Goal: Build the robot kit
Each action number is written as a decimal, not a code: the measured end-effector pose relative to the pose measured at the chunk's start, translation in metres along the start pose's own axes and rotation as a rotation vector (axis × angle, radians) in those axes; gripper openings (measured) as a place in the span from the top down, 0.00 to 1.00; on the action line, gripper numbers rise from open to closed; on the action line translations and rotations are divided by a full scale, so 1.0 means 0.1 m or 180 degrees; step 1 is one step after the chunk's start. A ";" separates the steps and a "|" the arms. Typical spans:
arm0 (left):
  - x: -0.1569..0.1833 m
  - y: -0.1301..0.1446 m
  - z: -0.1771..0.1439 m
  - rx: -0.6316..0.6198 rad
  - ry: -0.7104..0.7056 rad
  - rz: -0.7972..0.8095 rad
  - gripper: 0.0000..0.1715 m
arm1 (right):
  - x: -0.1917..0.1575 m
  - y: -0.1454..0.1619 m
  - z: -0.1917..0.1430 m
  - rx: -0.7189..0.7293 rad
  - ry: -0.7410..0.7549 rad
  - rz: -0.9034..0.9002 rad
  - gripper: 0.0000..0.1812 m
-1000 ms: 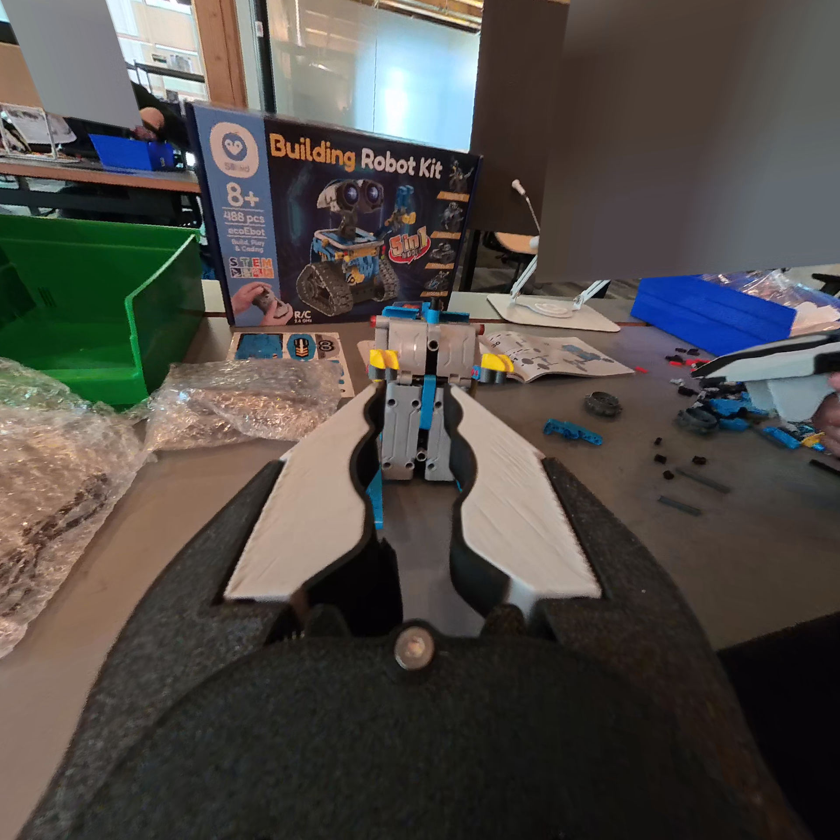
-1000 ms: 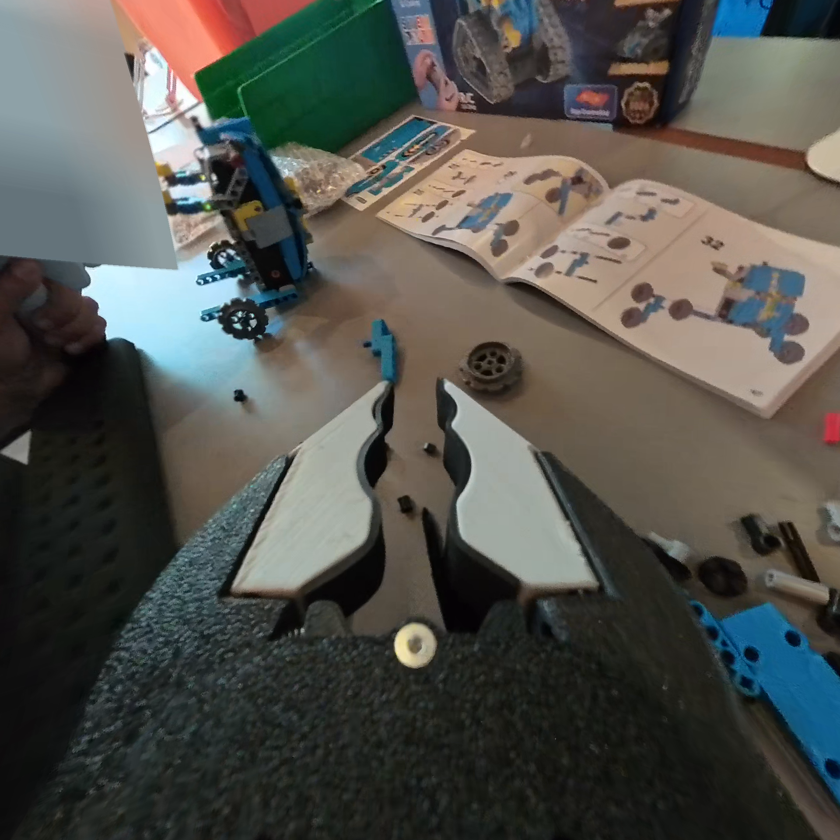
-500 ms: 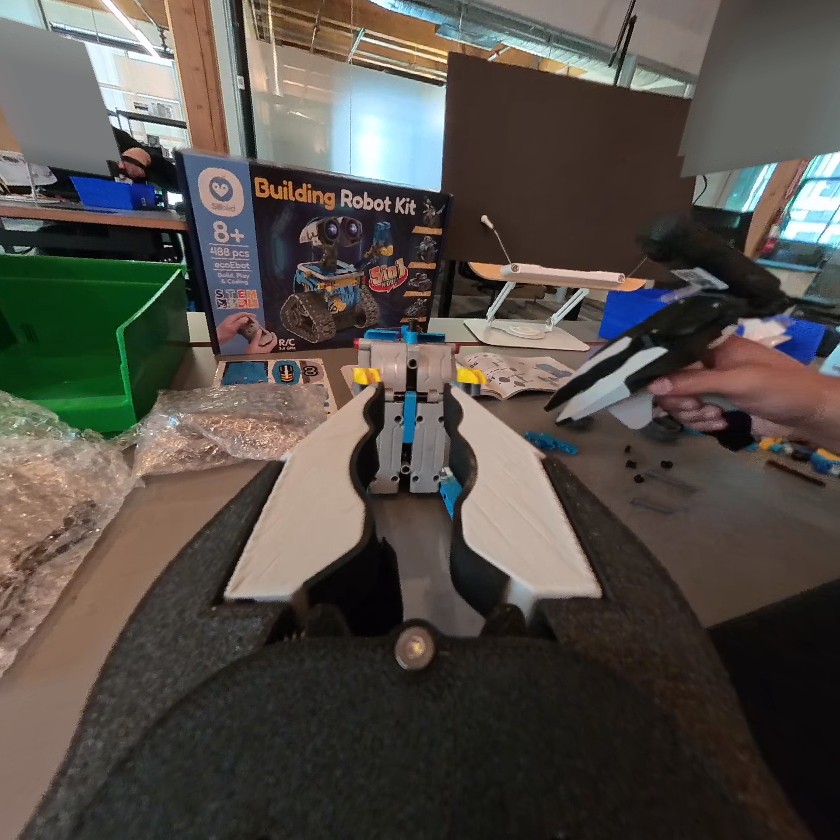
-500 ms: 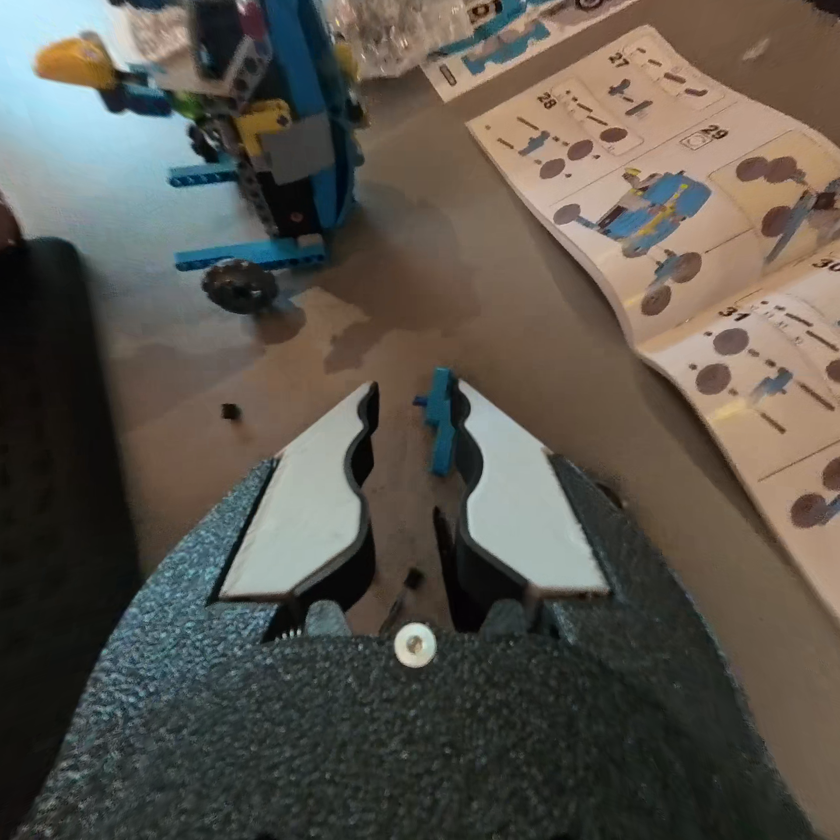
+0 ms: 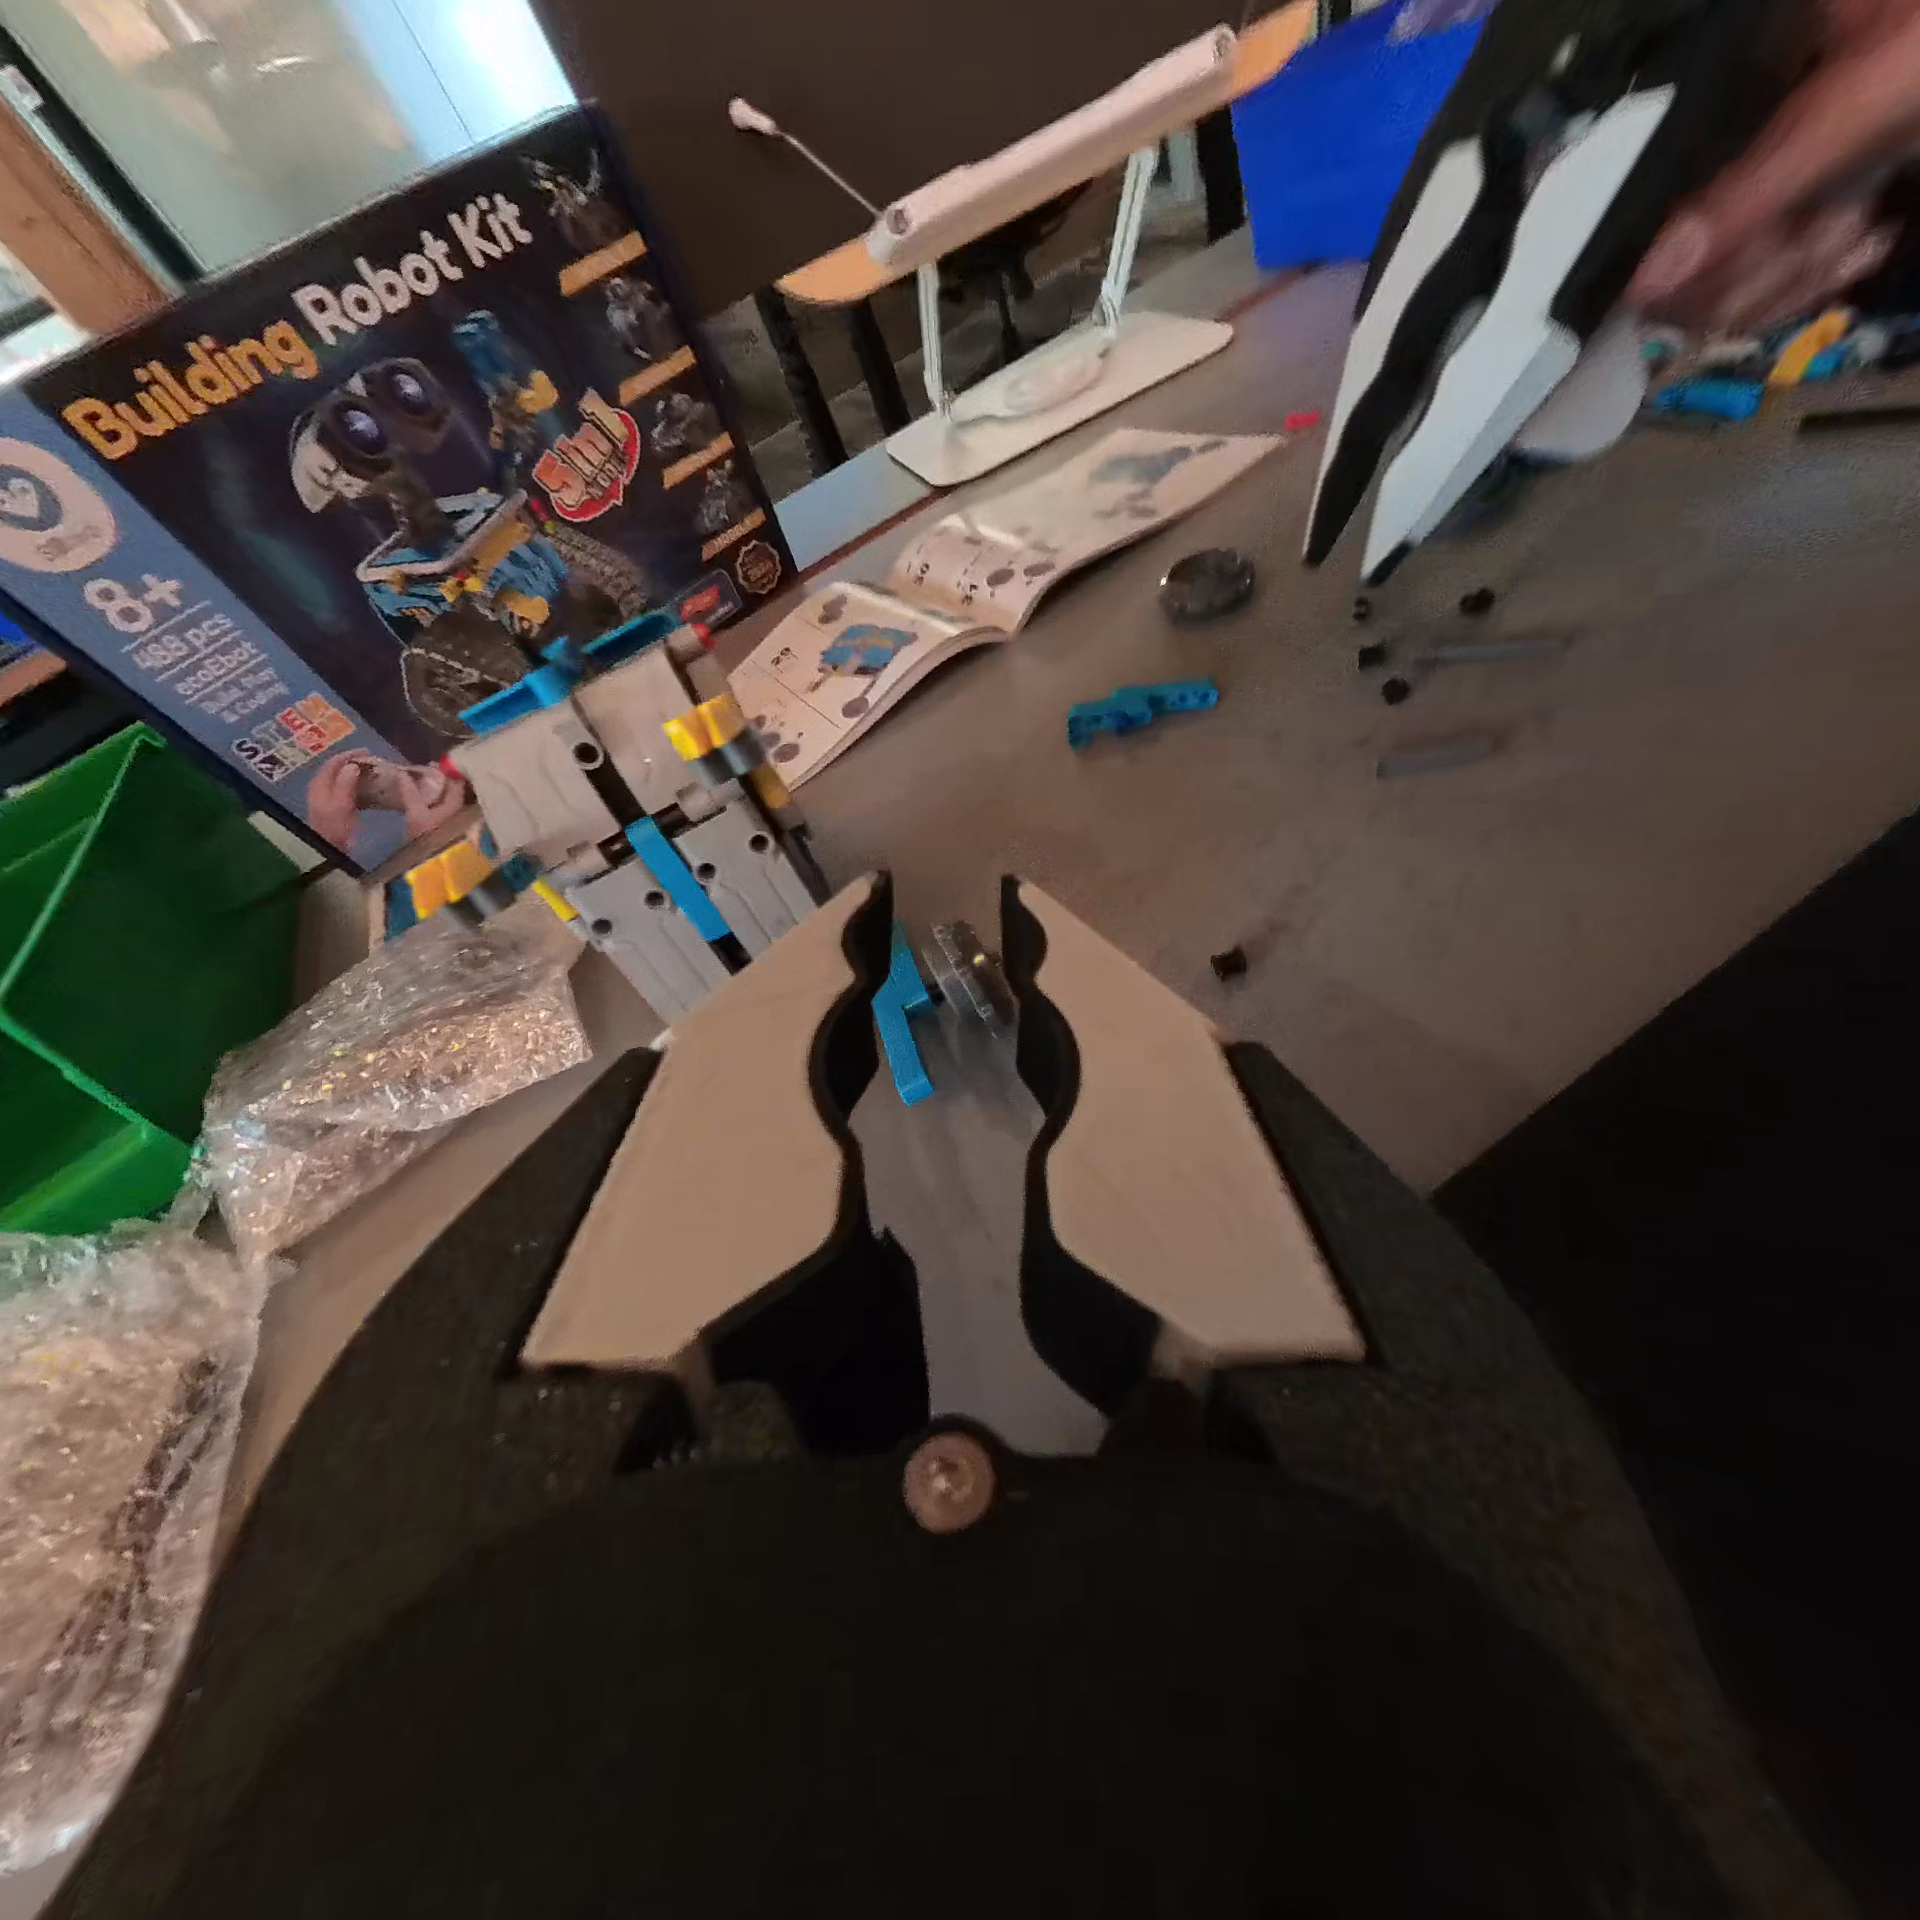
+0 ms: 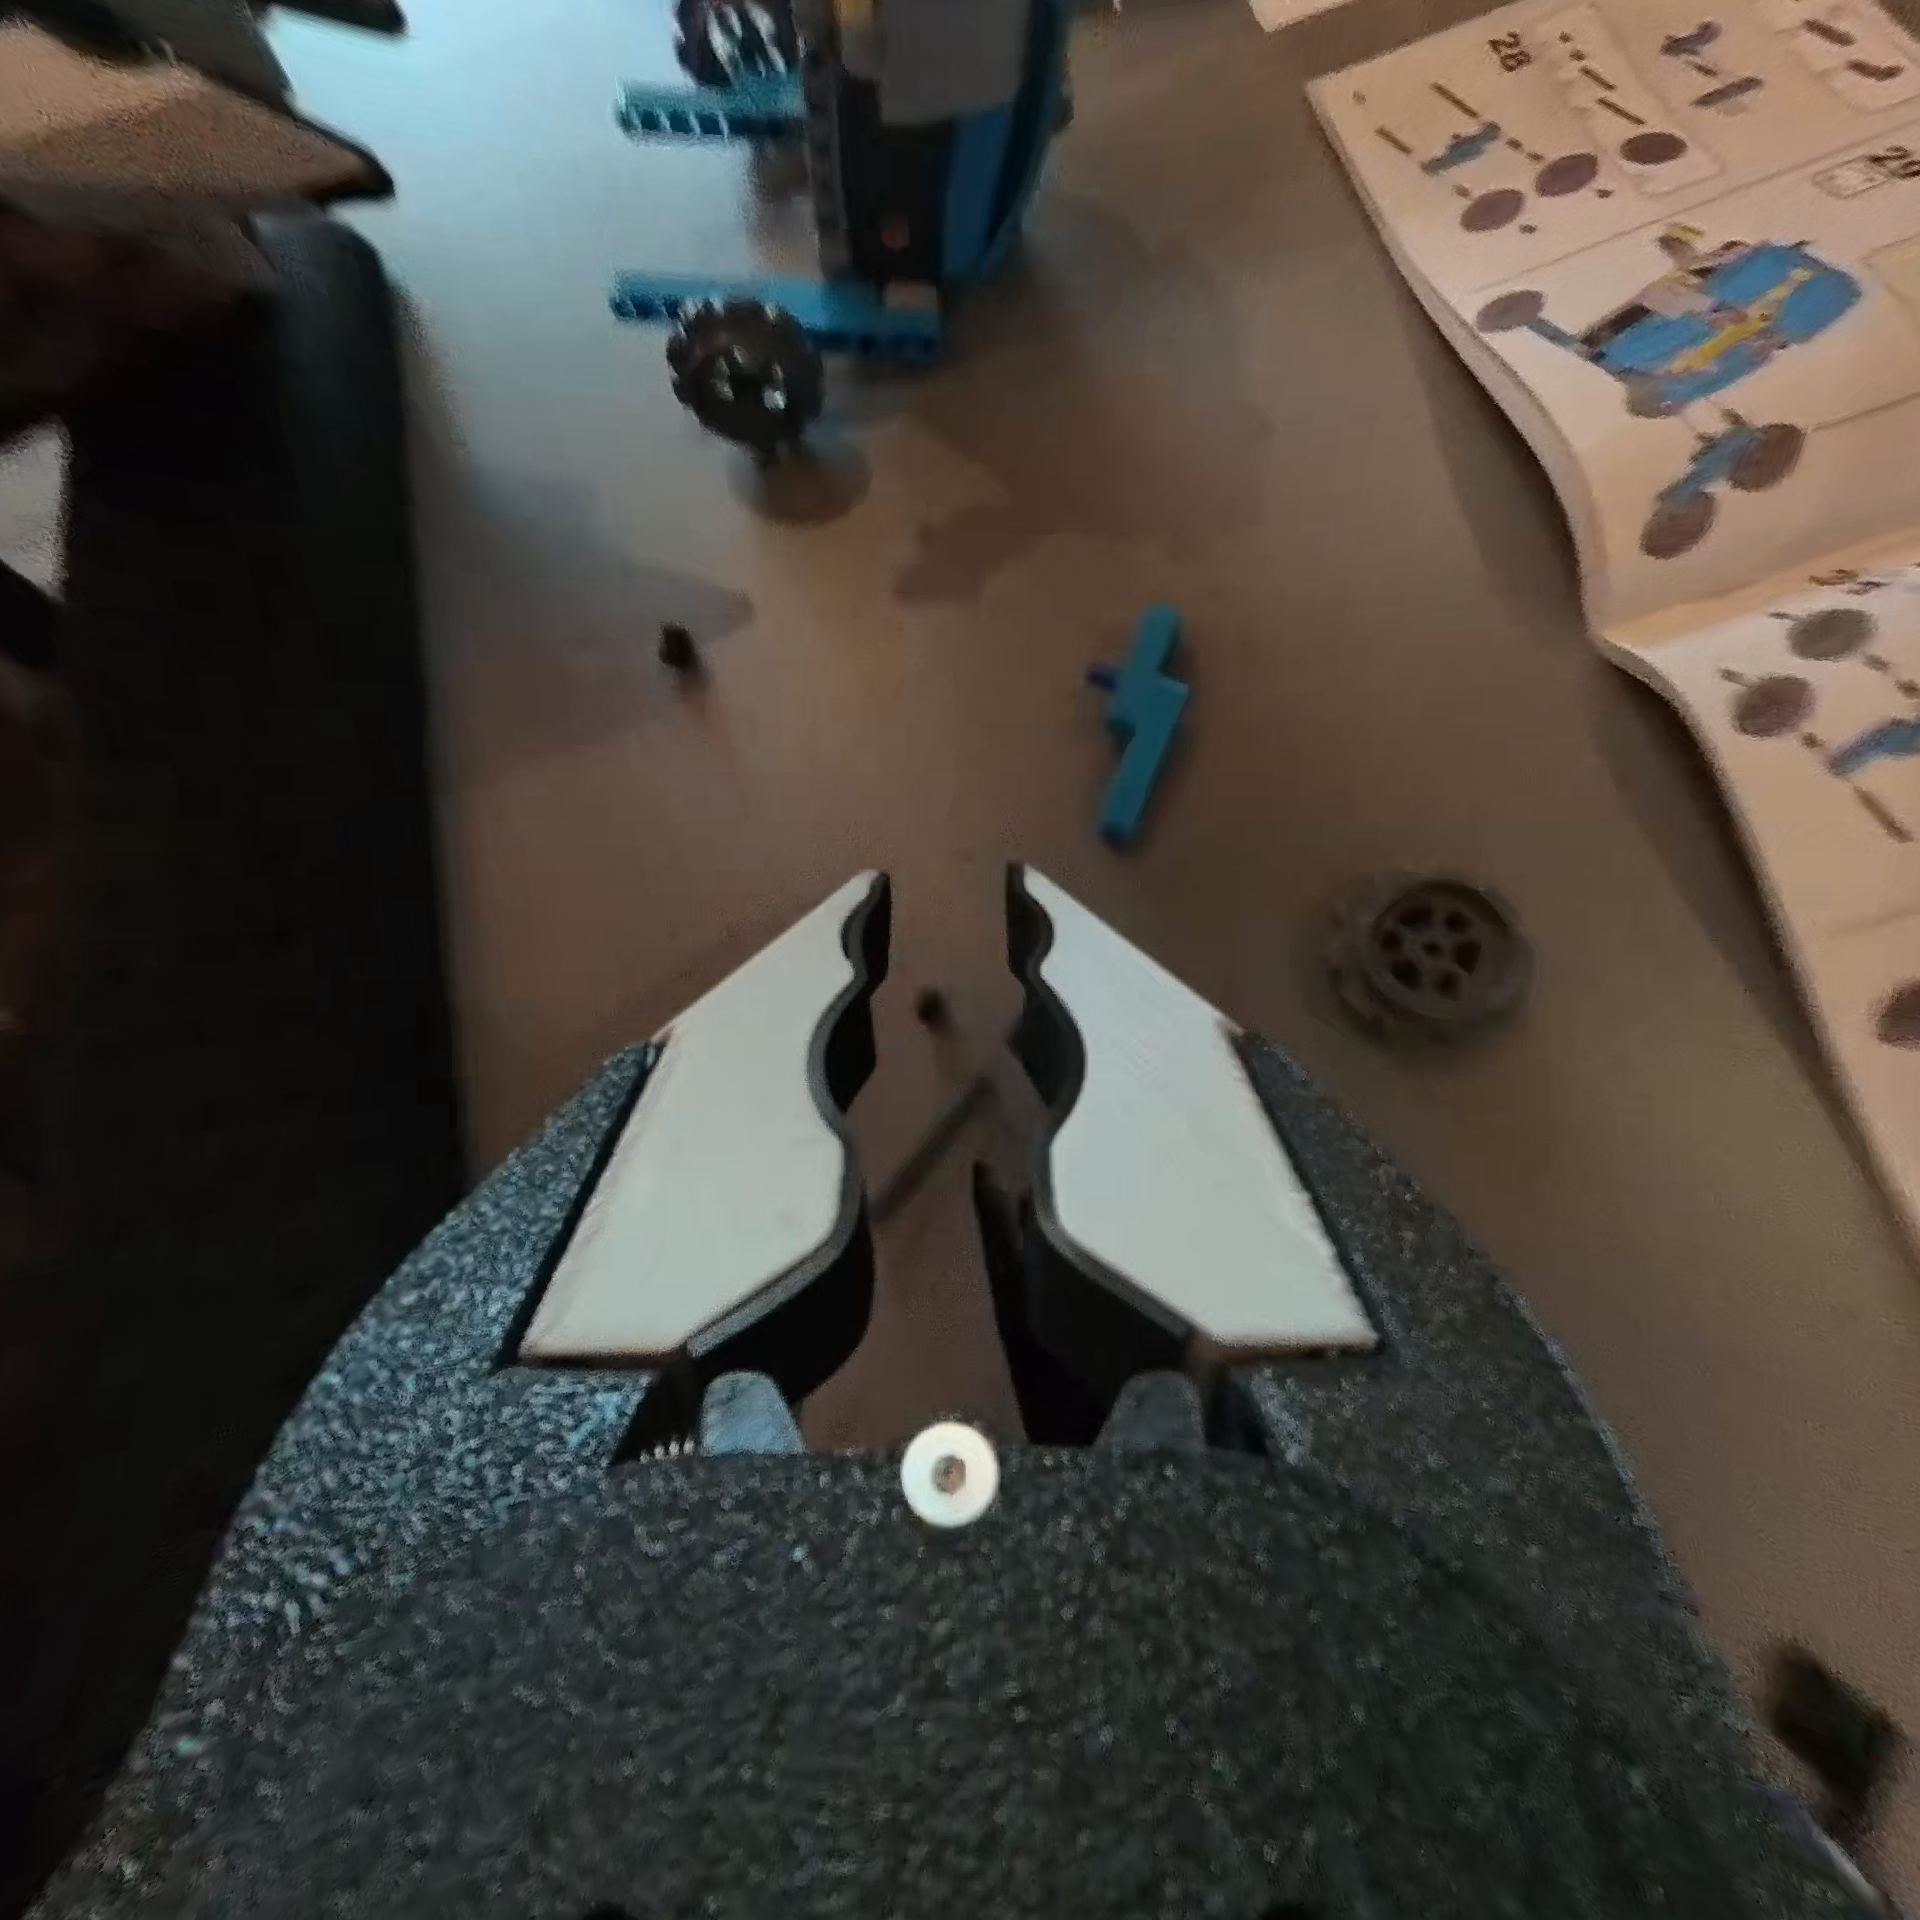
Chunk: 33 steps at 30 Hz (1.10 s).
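Note:
A partly built grey, blue and yellow robot model [image 5: 623, 821] stands on the brown table; it also shows in the right wrist view [image 6: 914, 135]. My left gripper [image 5: 945, 904] is narrowly open and empty just right of it, and the model's blue beam [image 5: 899, 1018] and wheel [image 5: 971, 977] show through the gap. My right gripper [image 6: 948, 904] is narrowly open and empty, pointing down over a small black pin [image 6: 928, 1006] and a thin axle [image 6: 935, 1132]. A loose blue beam [image 6: 1138, 727] and a loose grey wheel [image 6: 1429, 951] lie just ahead to its right.
The open instruction booklet [image 5: 987, 582] lies behind the model, with the kit box [image 5: 364, 468] upright at the back. A green bin [image 5: 104, 987] and bubble-wrap bags [image 5: 395, 1060] are at the left. A white lamp stand [image 5: 1039, 384] is far back. Small black pins [image 5: 1226, 963] are scattered around. My right fingertips sit around 20 cm from my left ones. Measured from the fingertips, the small black pin [image 6: 928, 1006] is 5 cm or so from the right gripper and 20 cm from the left. Seen from the left wrist view [image 5: 1397, 696] as well. From the right gripper's tips to the thin axle [image 6: 935, 1132] is close to 6 cm. My left wrist view [image 5: 1475, 655] looks at it from another angle. The loose grey wheel [image 6: 1429, 951] is about 8 cm from my right fingertips and 25 cm from my left. It turns up in the left wrist view [image 5: 1211, 563] as well.
My left gripper let go of the model's grey body, narrowed, and shifted right and tilted. My right gripper pulled back from the loose blue beam, which now lies ahead to the right.

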<state>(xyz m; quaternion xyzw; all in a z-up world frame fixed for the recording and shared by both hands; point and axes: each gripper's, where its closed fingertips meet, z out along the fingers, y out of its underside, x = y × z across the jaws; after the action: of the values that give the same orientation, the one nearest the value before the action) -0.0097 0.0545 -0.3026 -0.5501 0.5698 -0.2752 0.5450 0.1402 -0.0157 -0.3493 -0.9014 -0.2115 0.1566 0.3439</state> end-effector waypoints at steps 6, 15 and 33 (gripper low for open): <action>0.10 0.01 0.04 -0.0025 -0.0062 0.0416 0.90 | -0.08 0.49 -0.23 -0.0466 -0.0206 0.0071 0.88; 0.00 -0.03 0.00 0.0063 -0.0142 0.0176 0.90 | -0.07 0.66 -0.04 -0.0518 0.0077 0.0117 0.87; -0.07 -0.55 -0.35 0.1168 0.0518 -0.1164 0.90 | -0.03 0.06 -0.22 0.0149 0.1129 -0.1198 0.98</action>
<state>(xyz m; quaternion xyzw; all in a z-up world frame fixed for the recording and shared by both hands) -0.0251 0.0372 -0.2410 -0.5120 0.4435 -0.5110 0.5292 0.1483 -0.0333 -0.3369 -0.8513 -0.3082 -0.0657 0.4195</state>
